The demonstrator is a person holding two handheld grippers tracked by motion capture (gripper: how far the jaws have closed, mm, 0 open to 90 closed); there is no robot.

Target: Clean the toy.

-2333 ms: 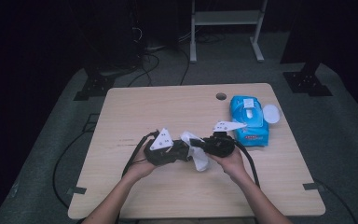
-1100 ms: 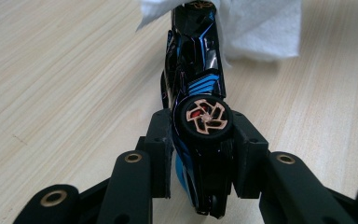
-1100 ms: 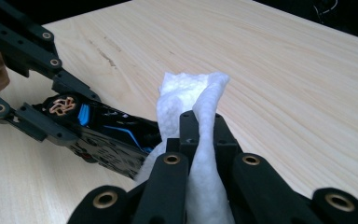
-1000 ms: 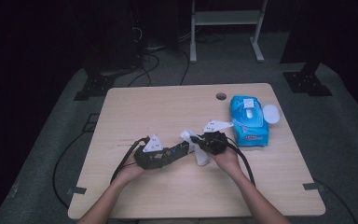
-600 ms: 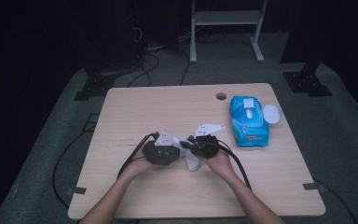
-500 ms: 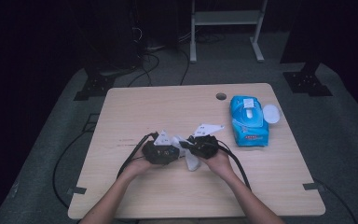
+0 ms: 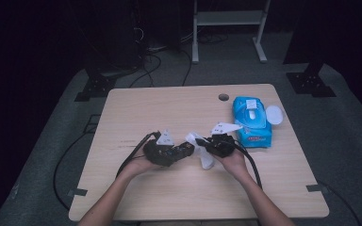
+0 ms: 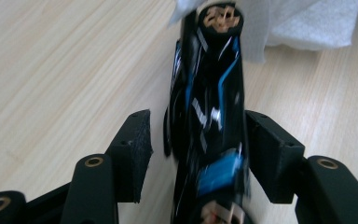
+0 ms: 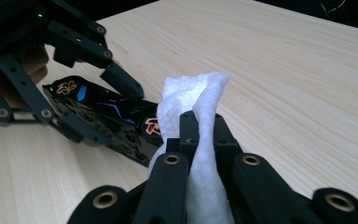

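My left gripper (image 8: pixel 198 135) is shut on a black bar-shaped object (image 8: pixel 209 107) with blue stripes and orange emblems; one pad presses it and a thin sliver of table shows beside the other. In the high view that gripper (image 7: pixel 188 149) sits at the table's middle front. My right gripper (image 9: pixel 200 123) is shut on a crumpled white wipe (image 9: pixel 186 95). The wipe touches the near end of the black object (image 9: pixel 107 112). From above, the right gripper (image 7: pixel 200 141) faces the left one, and the wipe (image 7: pixel 206 160) hangs below it.
A blue pack of wipes (image 7: pixel 250 117) with its white lid (image 7: pixel 274 114) flipped open lies at the right of the wooden table (image 7: pixel 169 108). A cable hole (image 7: pixel 223 97) is near the far edge. Black cables (image 7: pixel 132 155) trail off the front left.
Both hands have shifted left and closed in on each other. The right gripper has brought the wipe up against the end of the black object held by the left.
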